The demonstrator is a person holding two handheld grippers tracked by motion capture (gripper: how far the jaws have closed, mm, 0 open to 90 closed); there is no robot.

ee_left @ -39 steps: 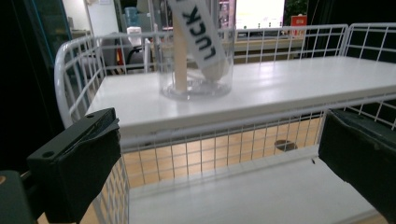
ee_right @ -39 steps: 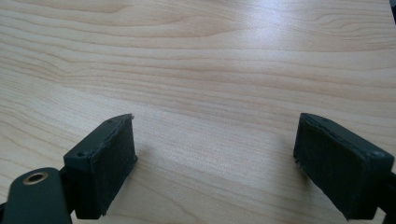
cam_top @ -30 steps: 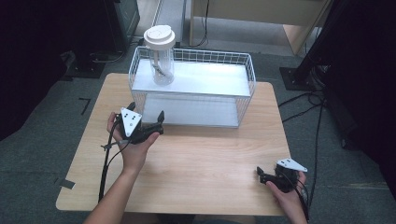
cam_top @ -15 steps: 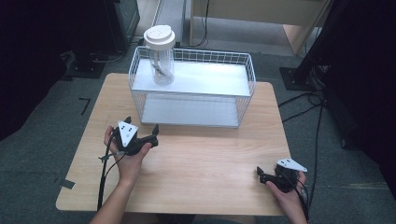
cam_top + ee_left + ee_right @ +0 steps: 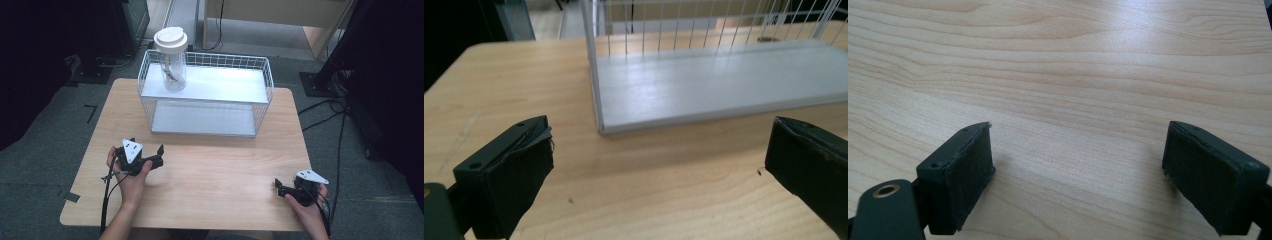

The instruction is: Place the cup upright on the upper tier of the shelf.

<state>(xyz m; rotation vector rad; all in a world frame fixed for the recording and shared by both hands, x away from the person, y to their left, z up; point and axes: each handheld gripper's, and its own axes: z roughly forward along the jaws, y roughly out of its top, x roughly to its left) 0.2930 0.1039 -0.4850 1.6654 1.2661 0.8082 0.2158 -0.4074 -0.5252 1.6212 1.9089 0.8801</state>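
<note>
On the near surface both hand-held grippers, left and right, rest released; seemingly finished, or reaching for the basket next.

We see a white wire basket with a pale flat floor standing at the far middle of the tabletop. Inside the basket, in its far left corner, a clear jar stands upright, closed by a white lid; something thin and dark lies within, too small to tell.
</note>
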